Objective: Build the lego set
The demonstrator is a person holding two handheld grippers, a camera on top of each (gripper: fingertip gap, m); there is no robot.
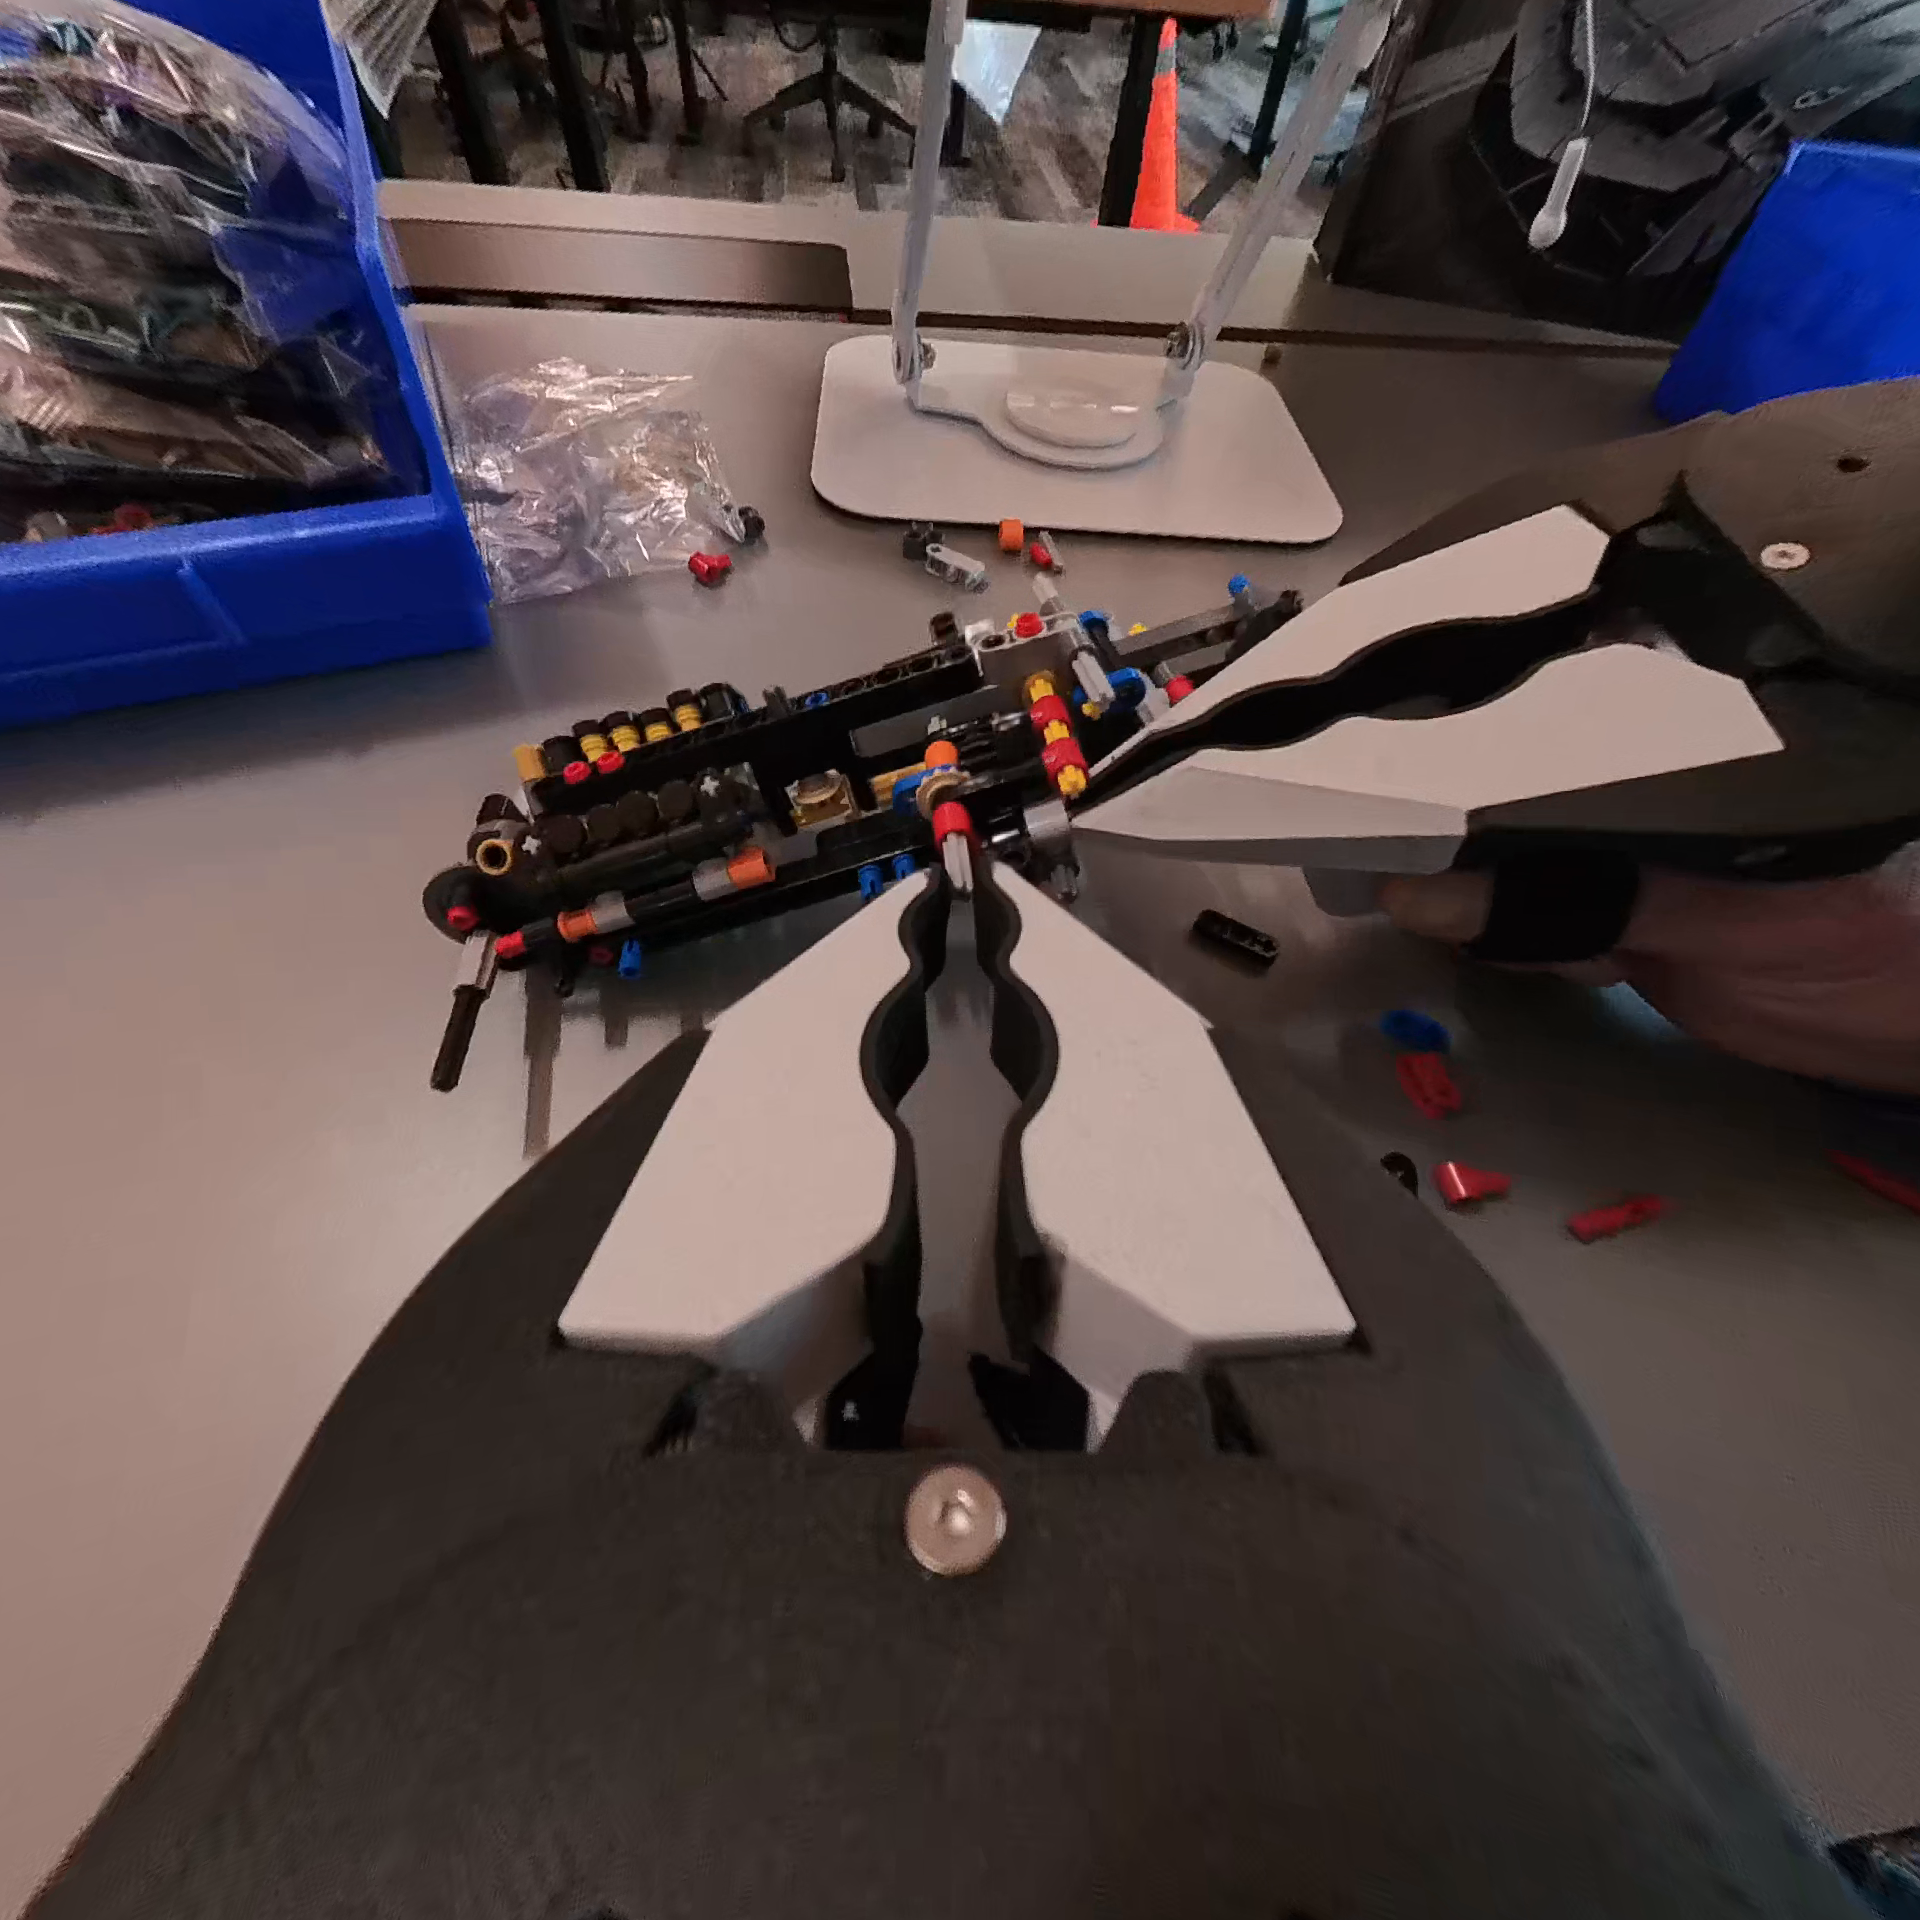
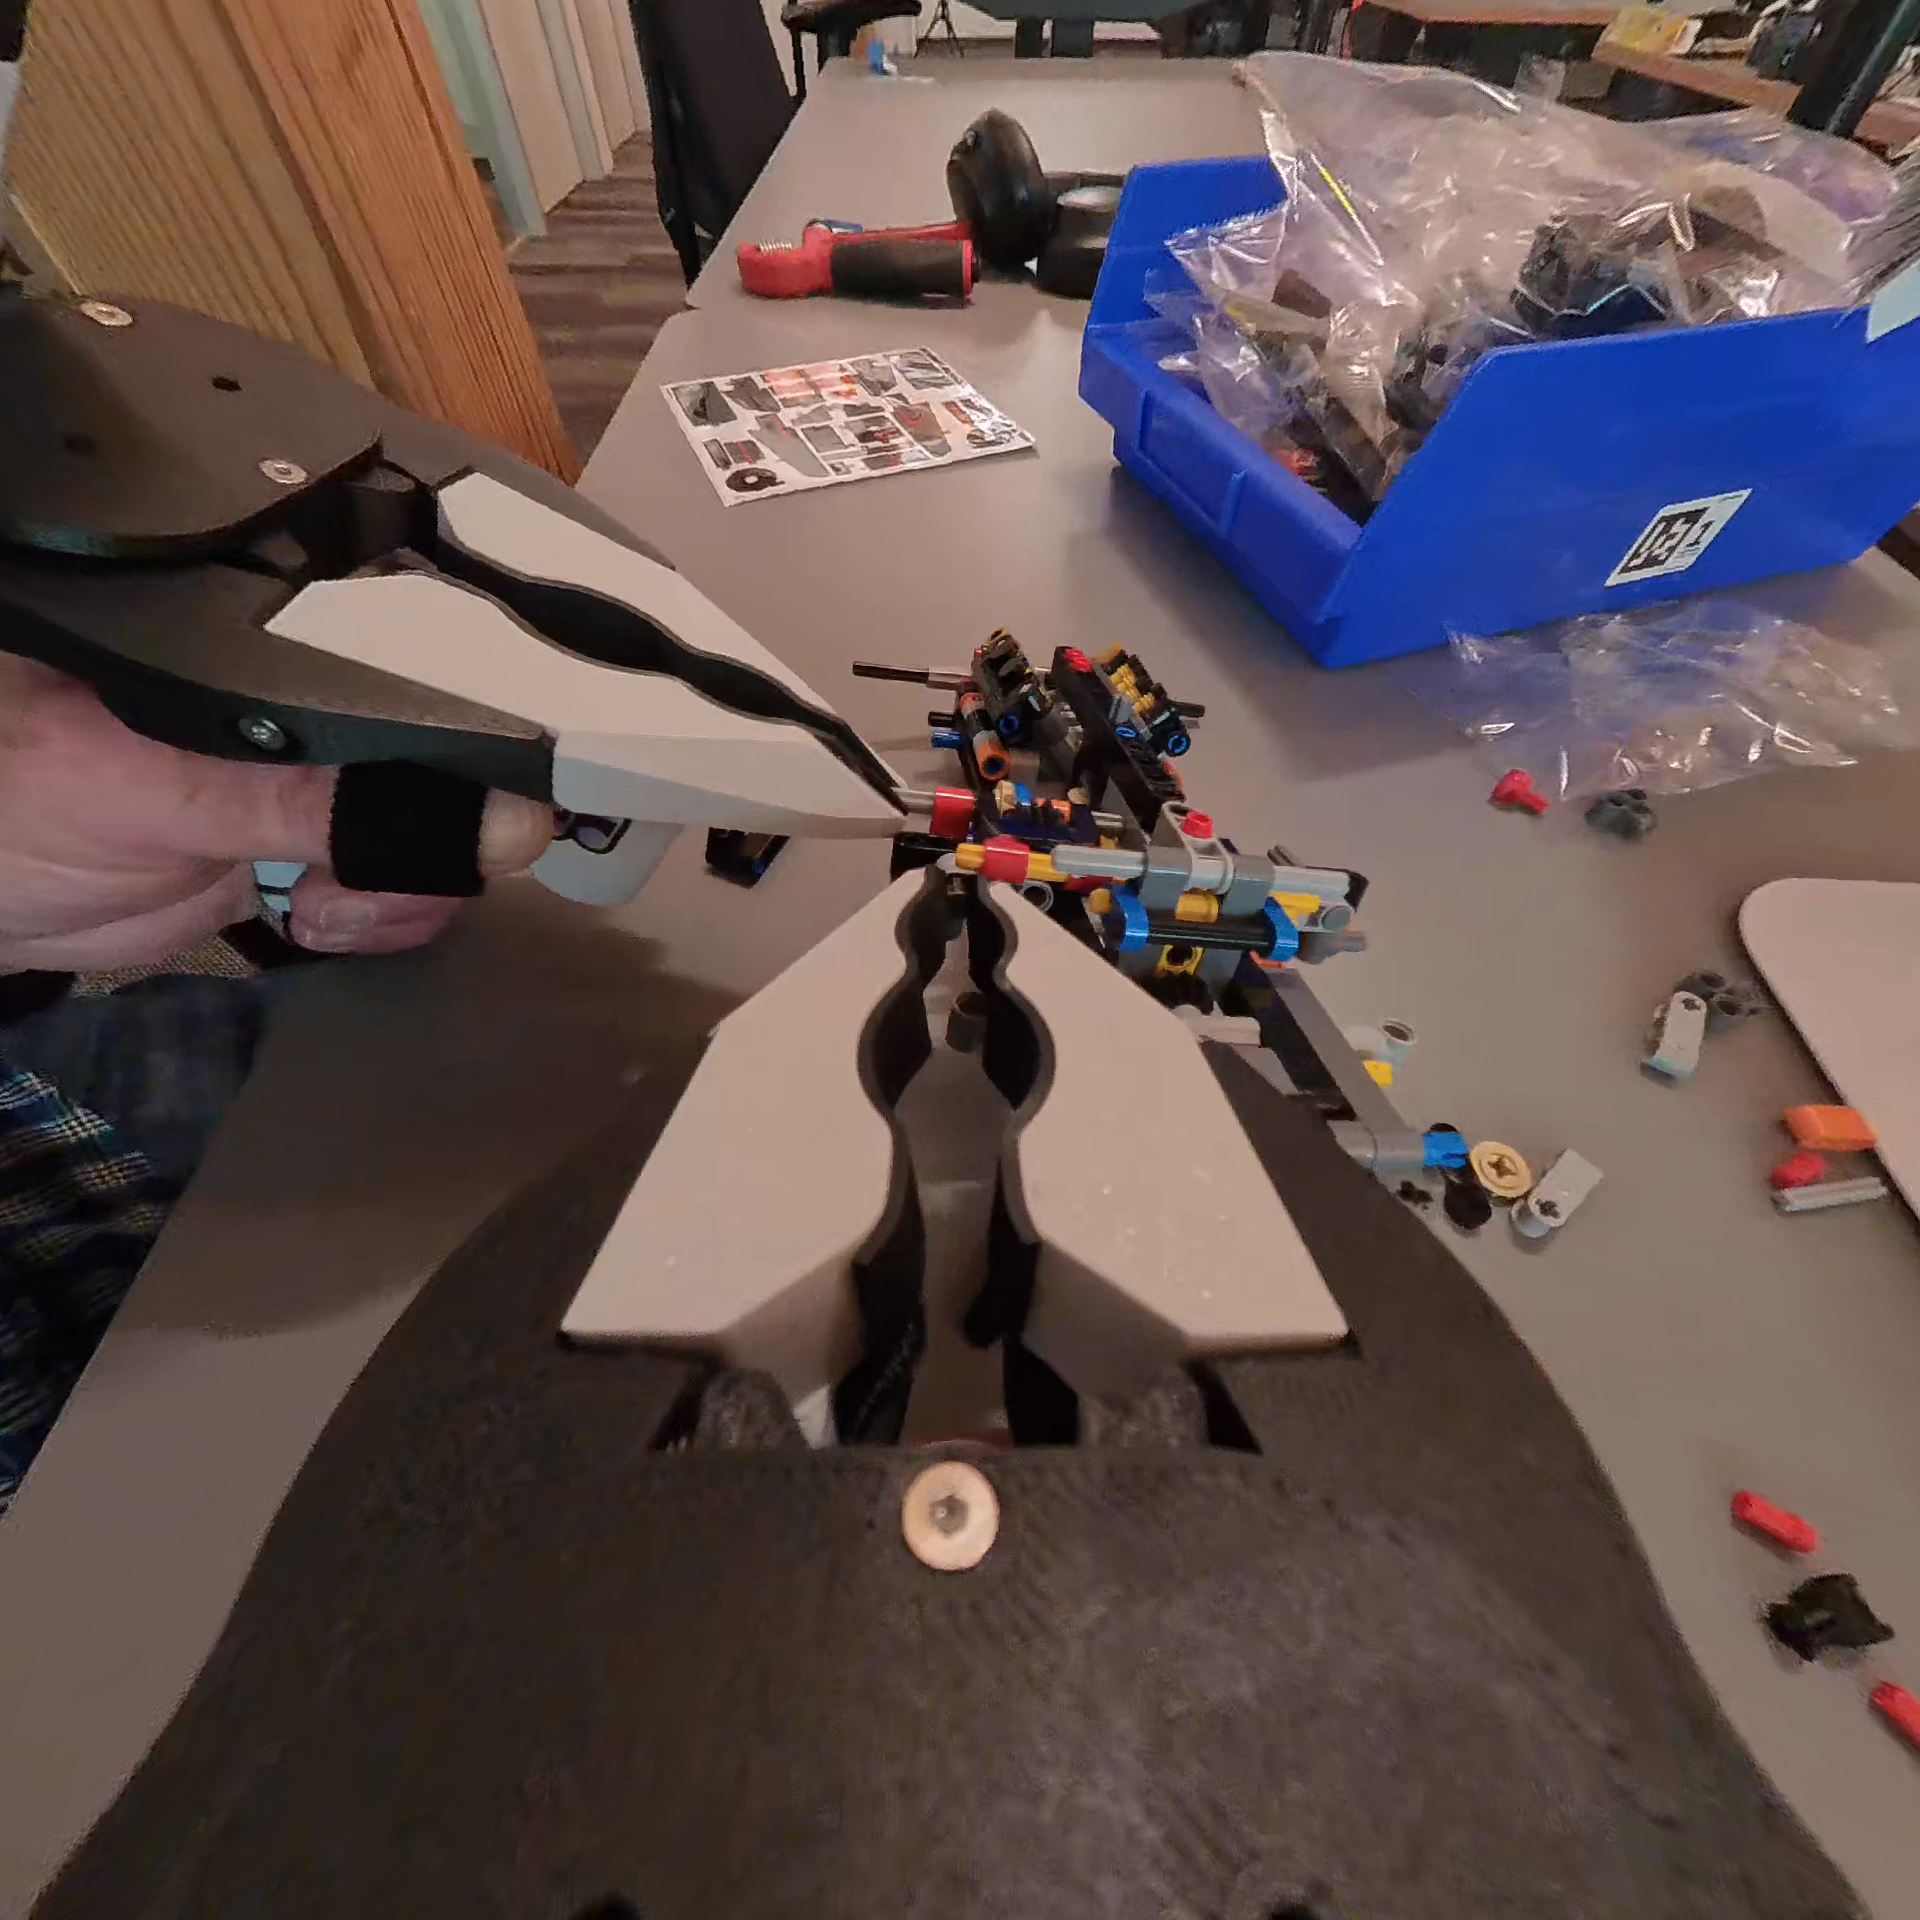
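Note:
A long black lego model studded with yellow, red, blue and orange pins lies on the grey table; it also shows in the right wrist view. My left gripper is shut on a grey axle with a red bush that sticks out of the model's near side. In the right wrist view the left gripper comes in from the left with the axle. My right gripper is shut on the model's end. It also shows in the left wrist view, right next to the axle.
A blue bin of bagged parts stands at the left, with a clear bag beside it. A white stand base lies behind the model. Loose red and blue pieces lie at the right. A sticker sheet lies farther off. Left and right tips are no more than a few centimetres apart.

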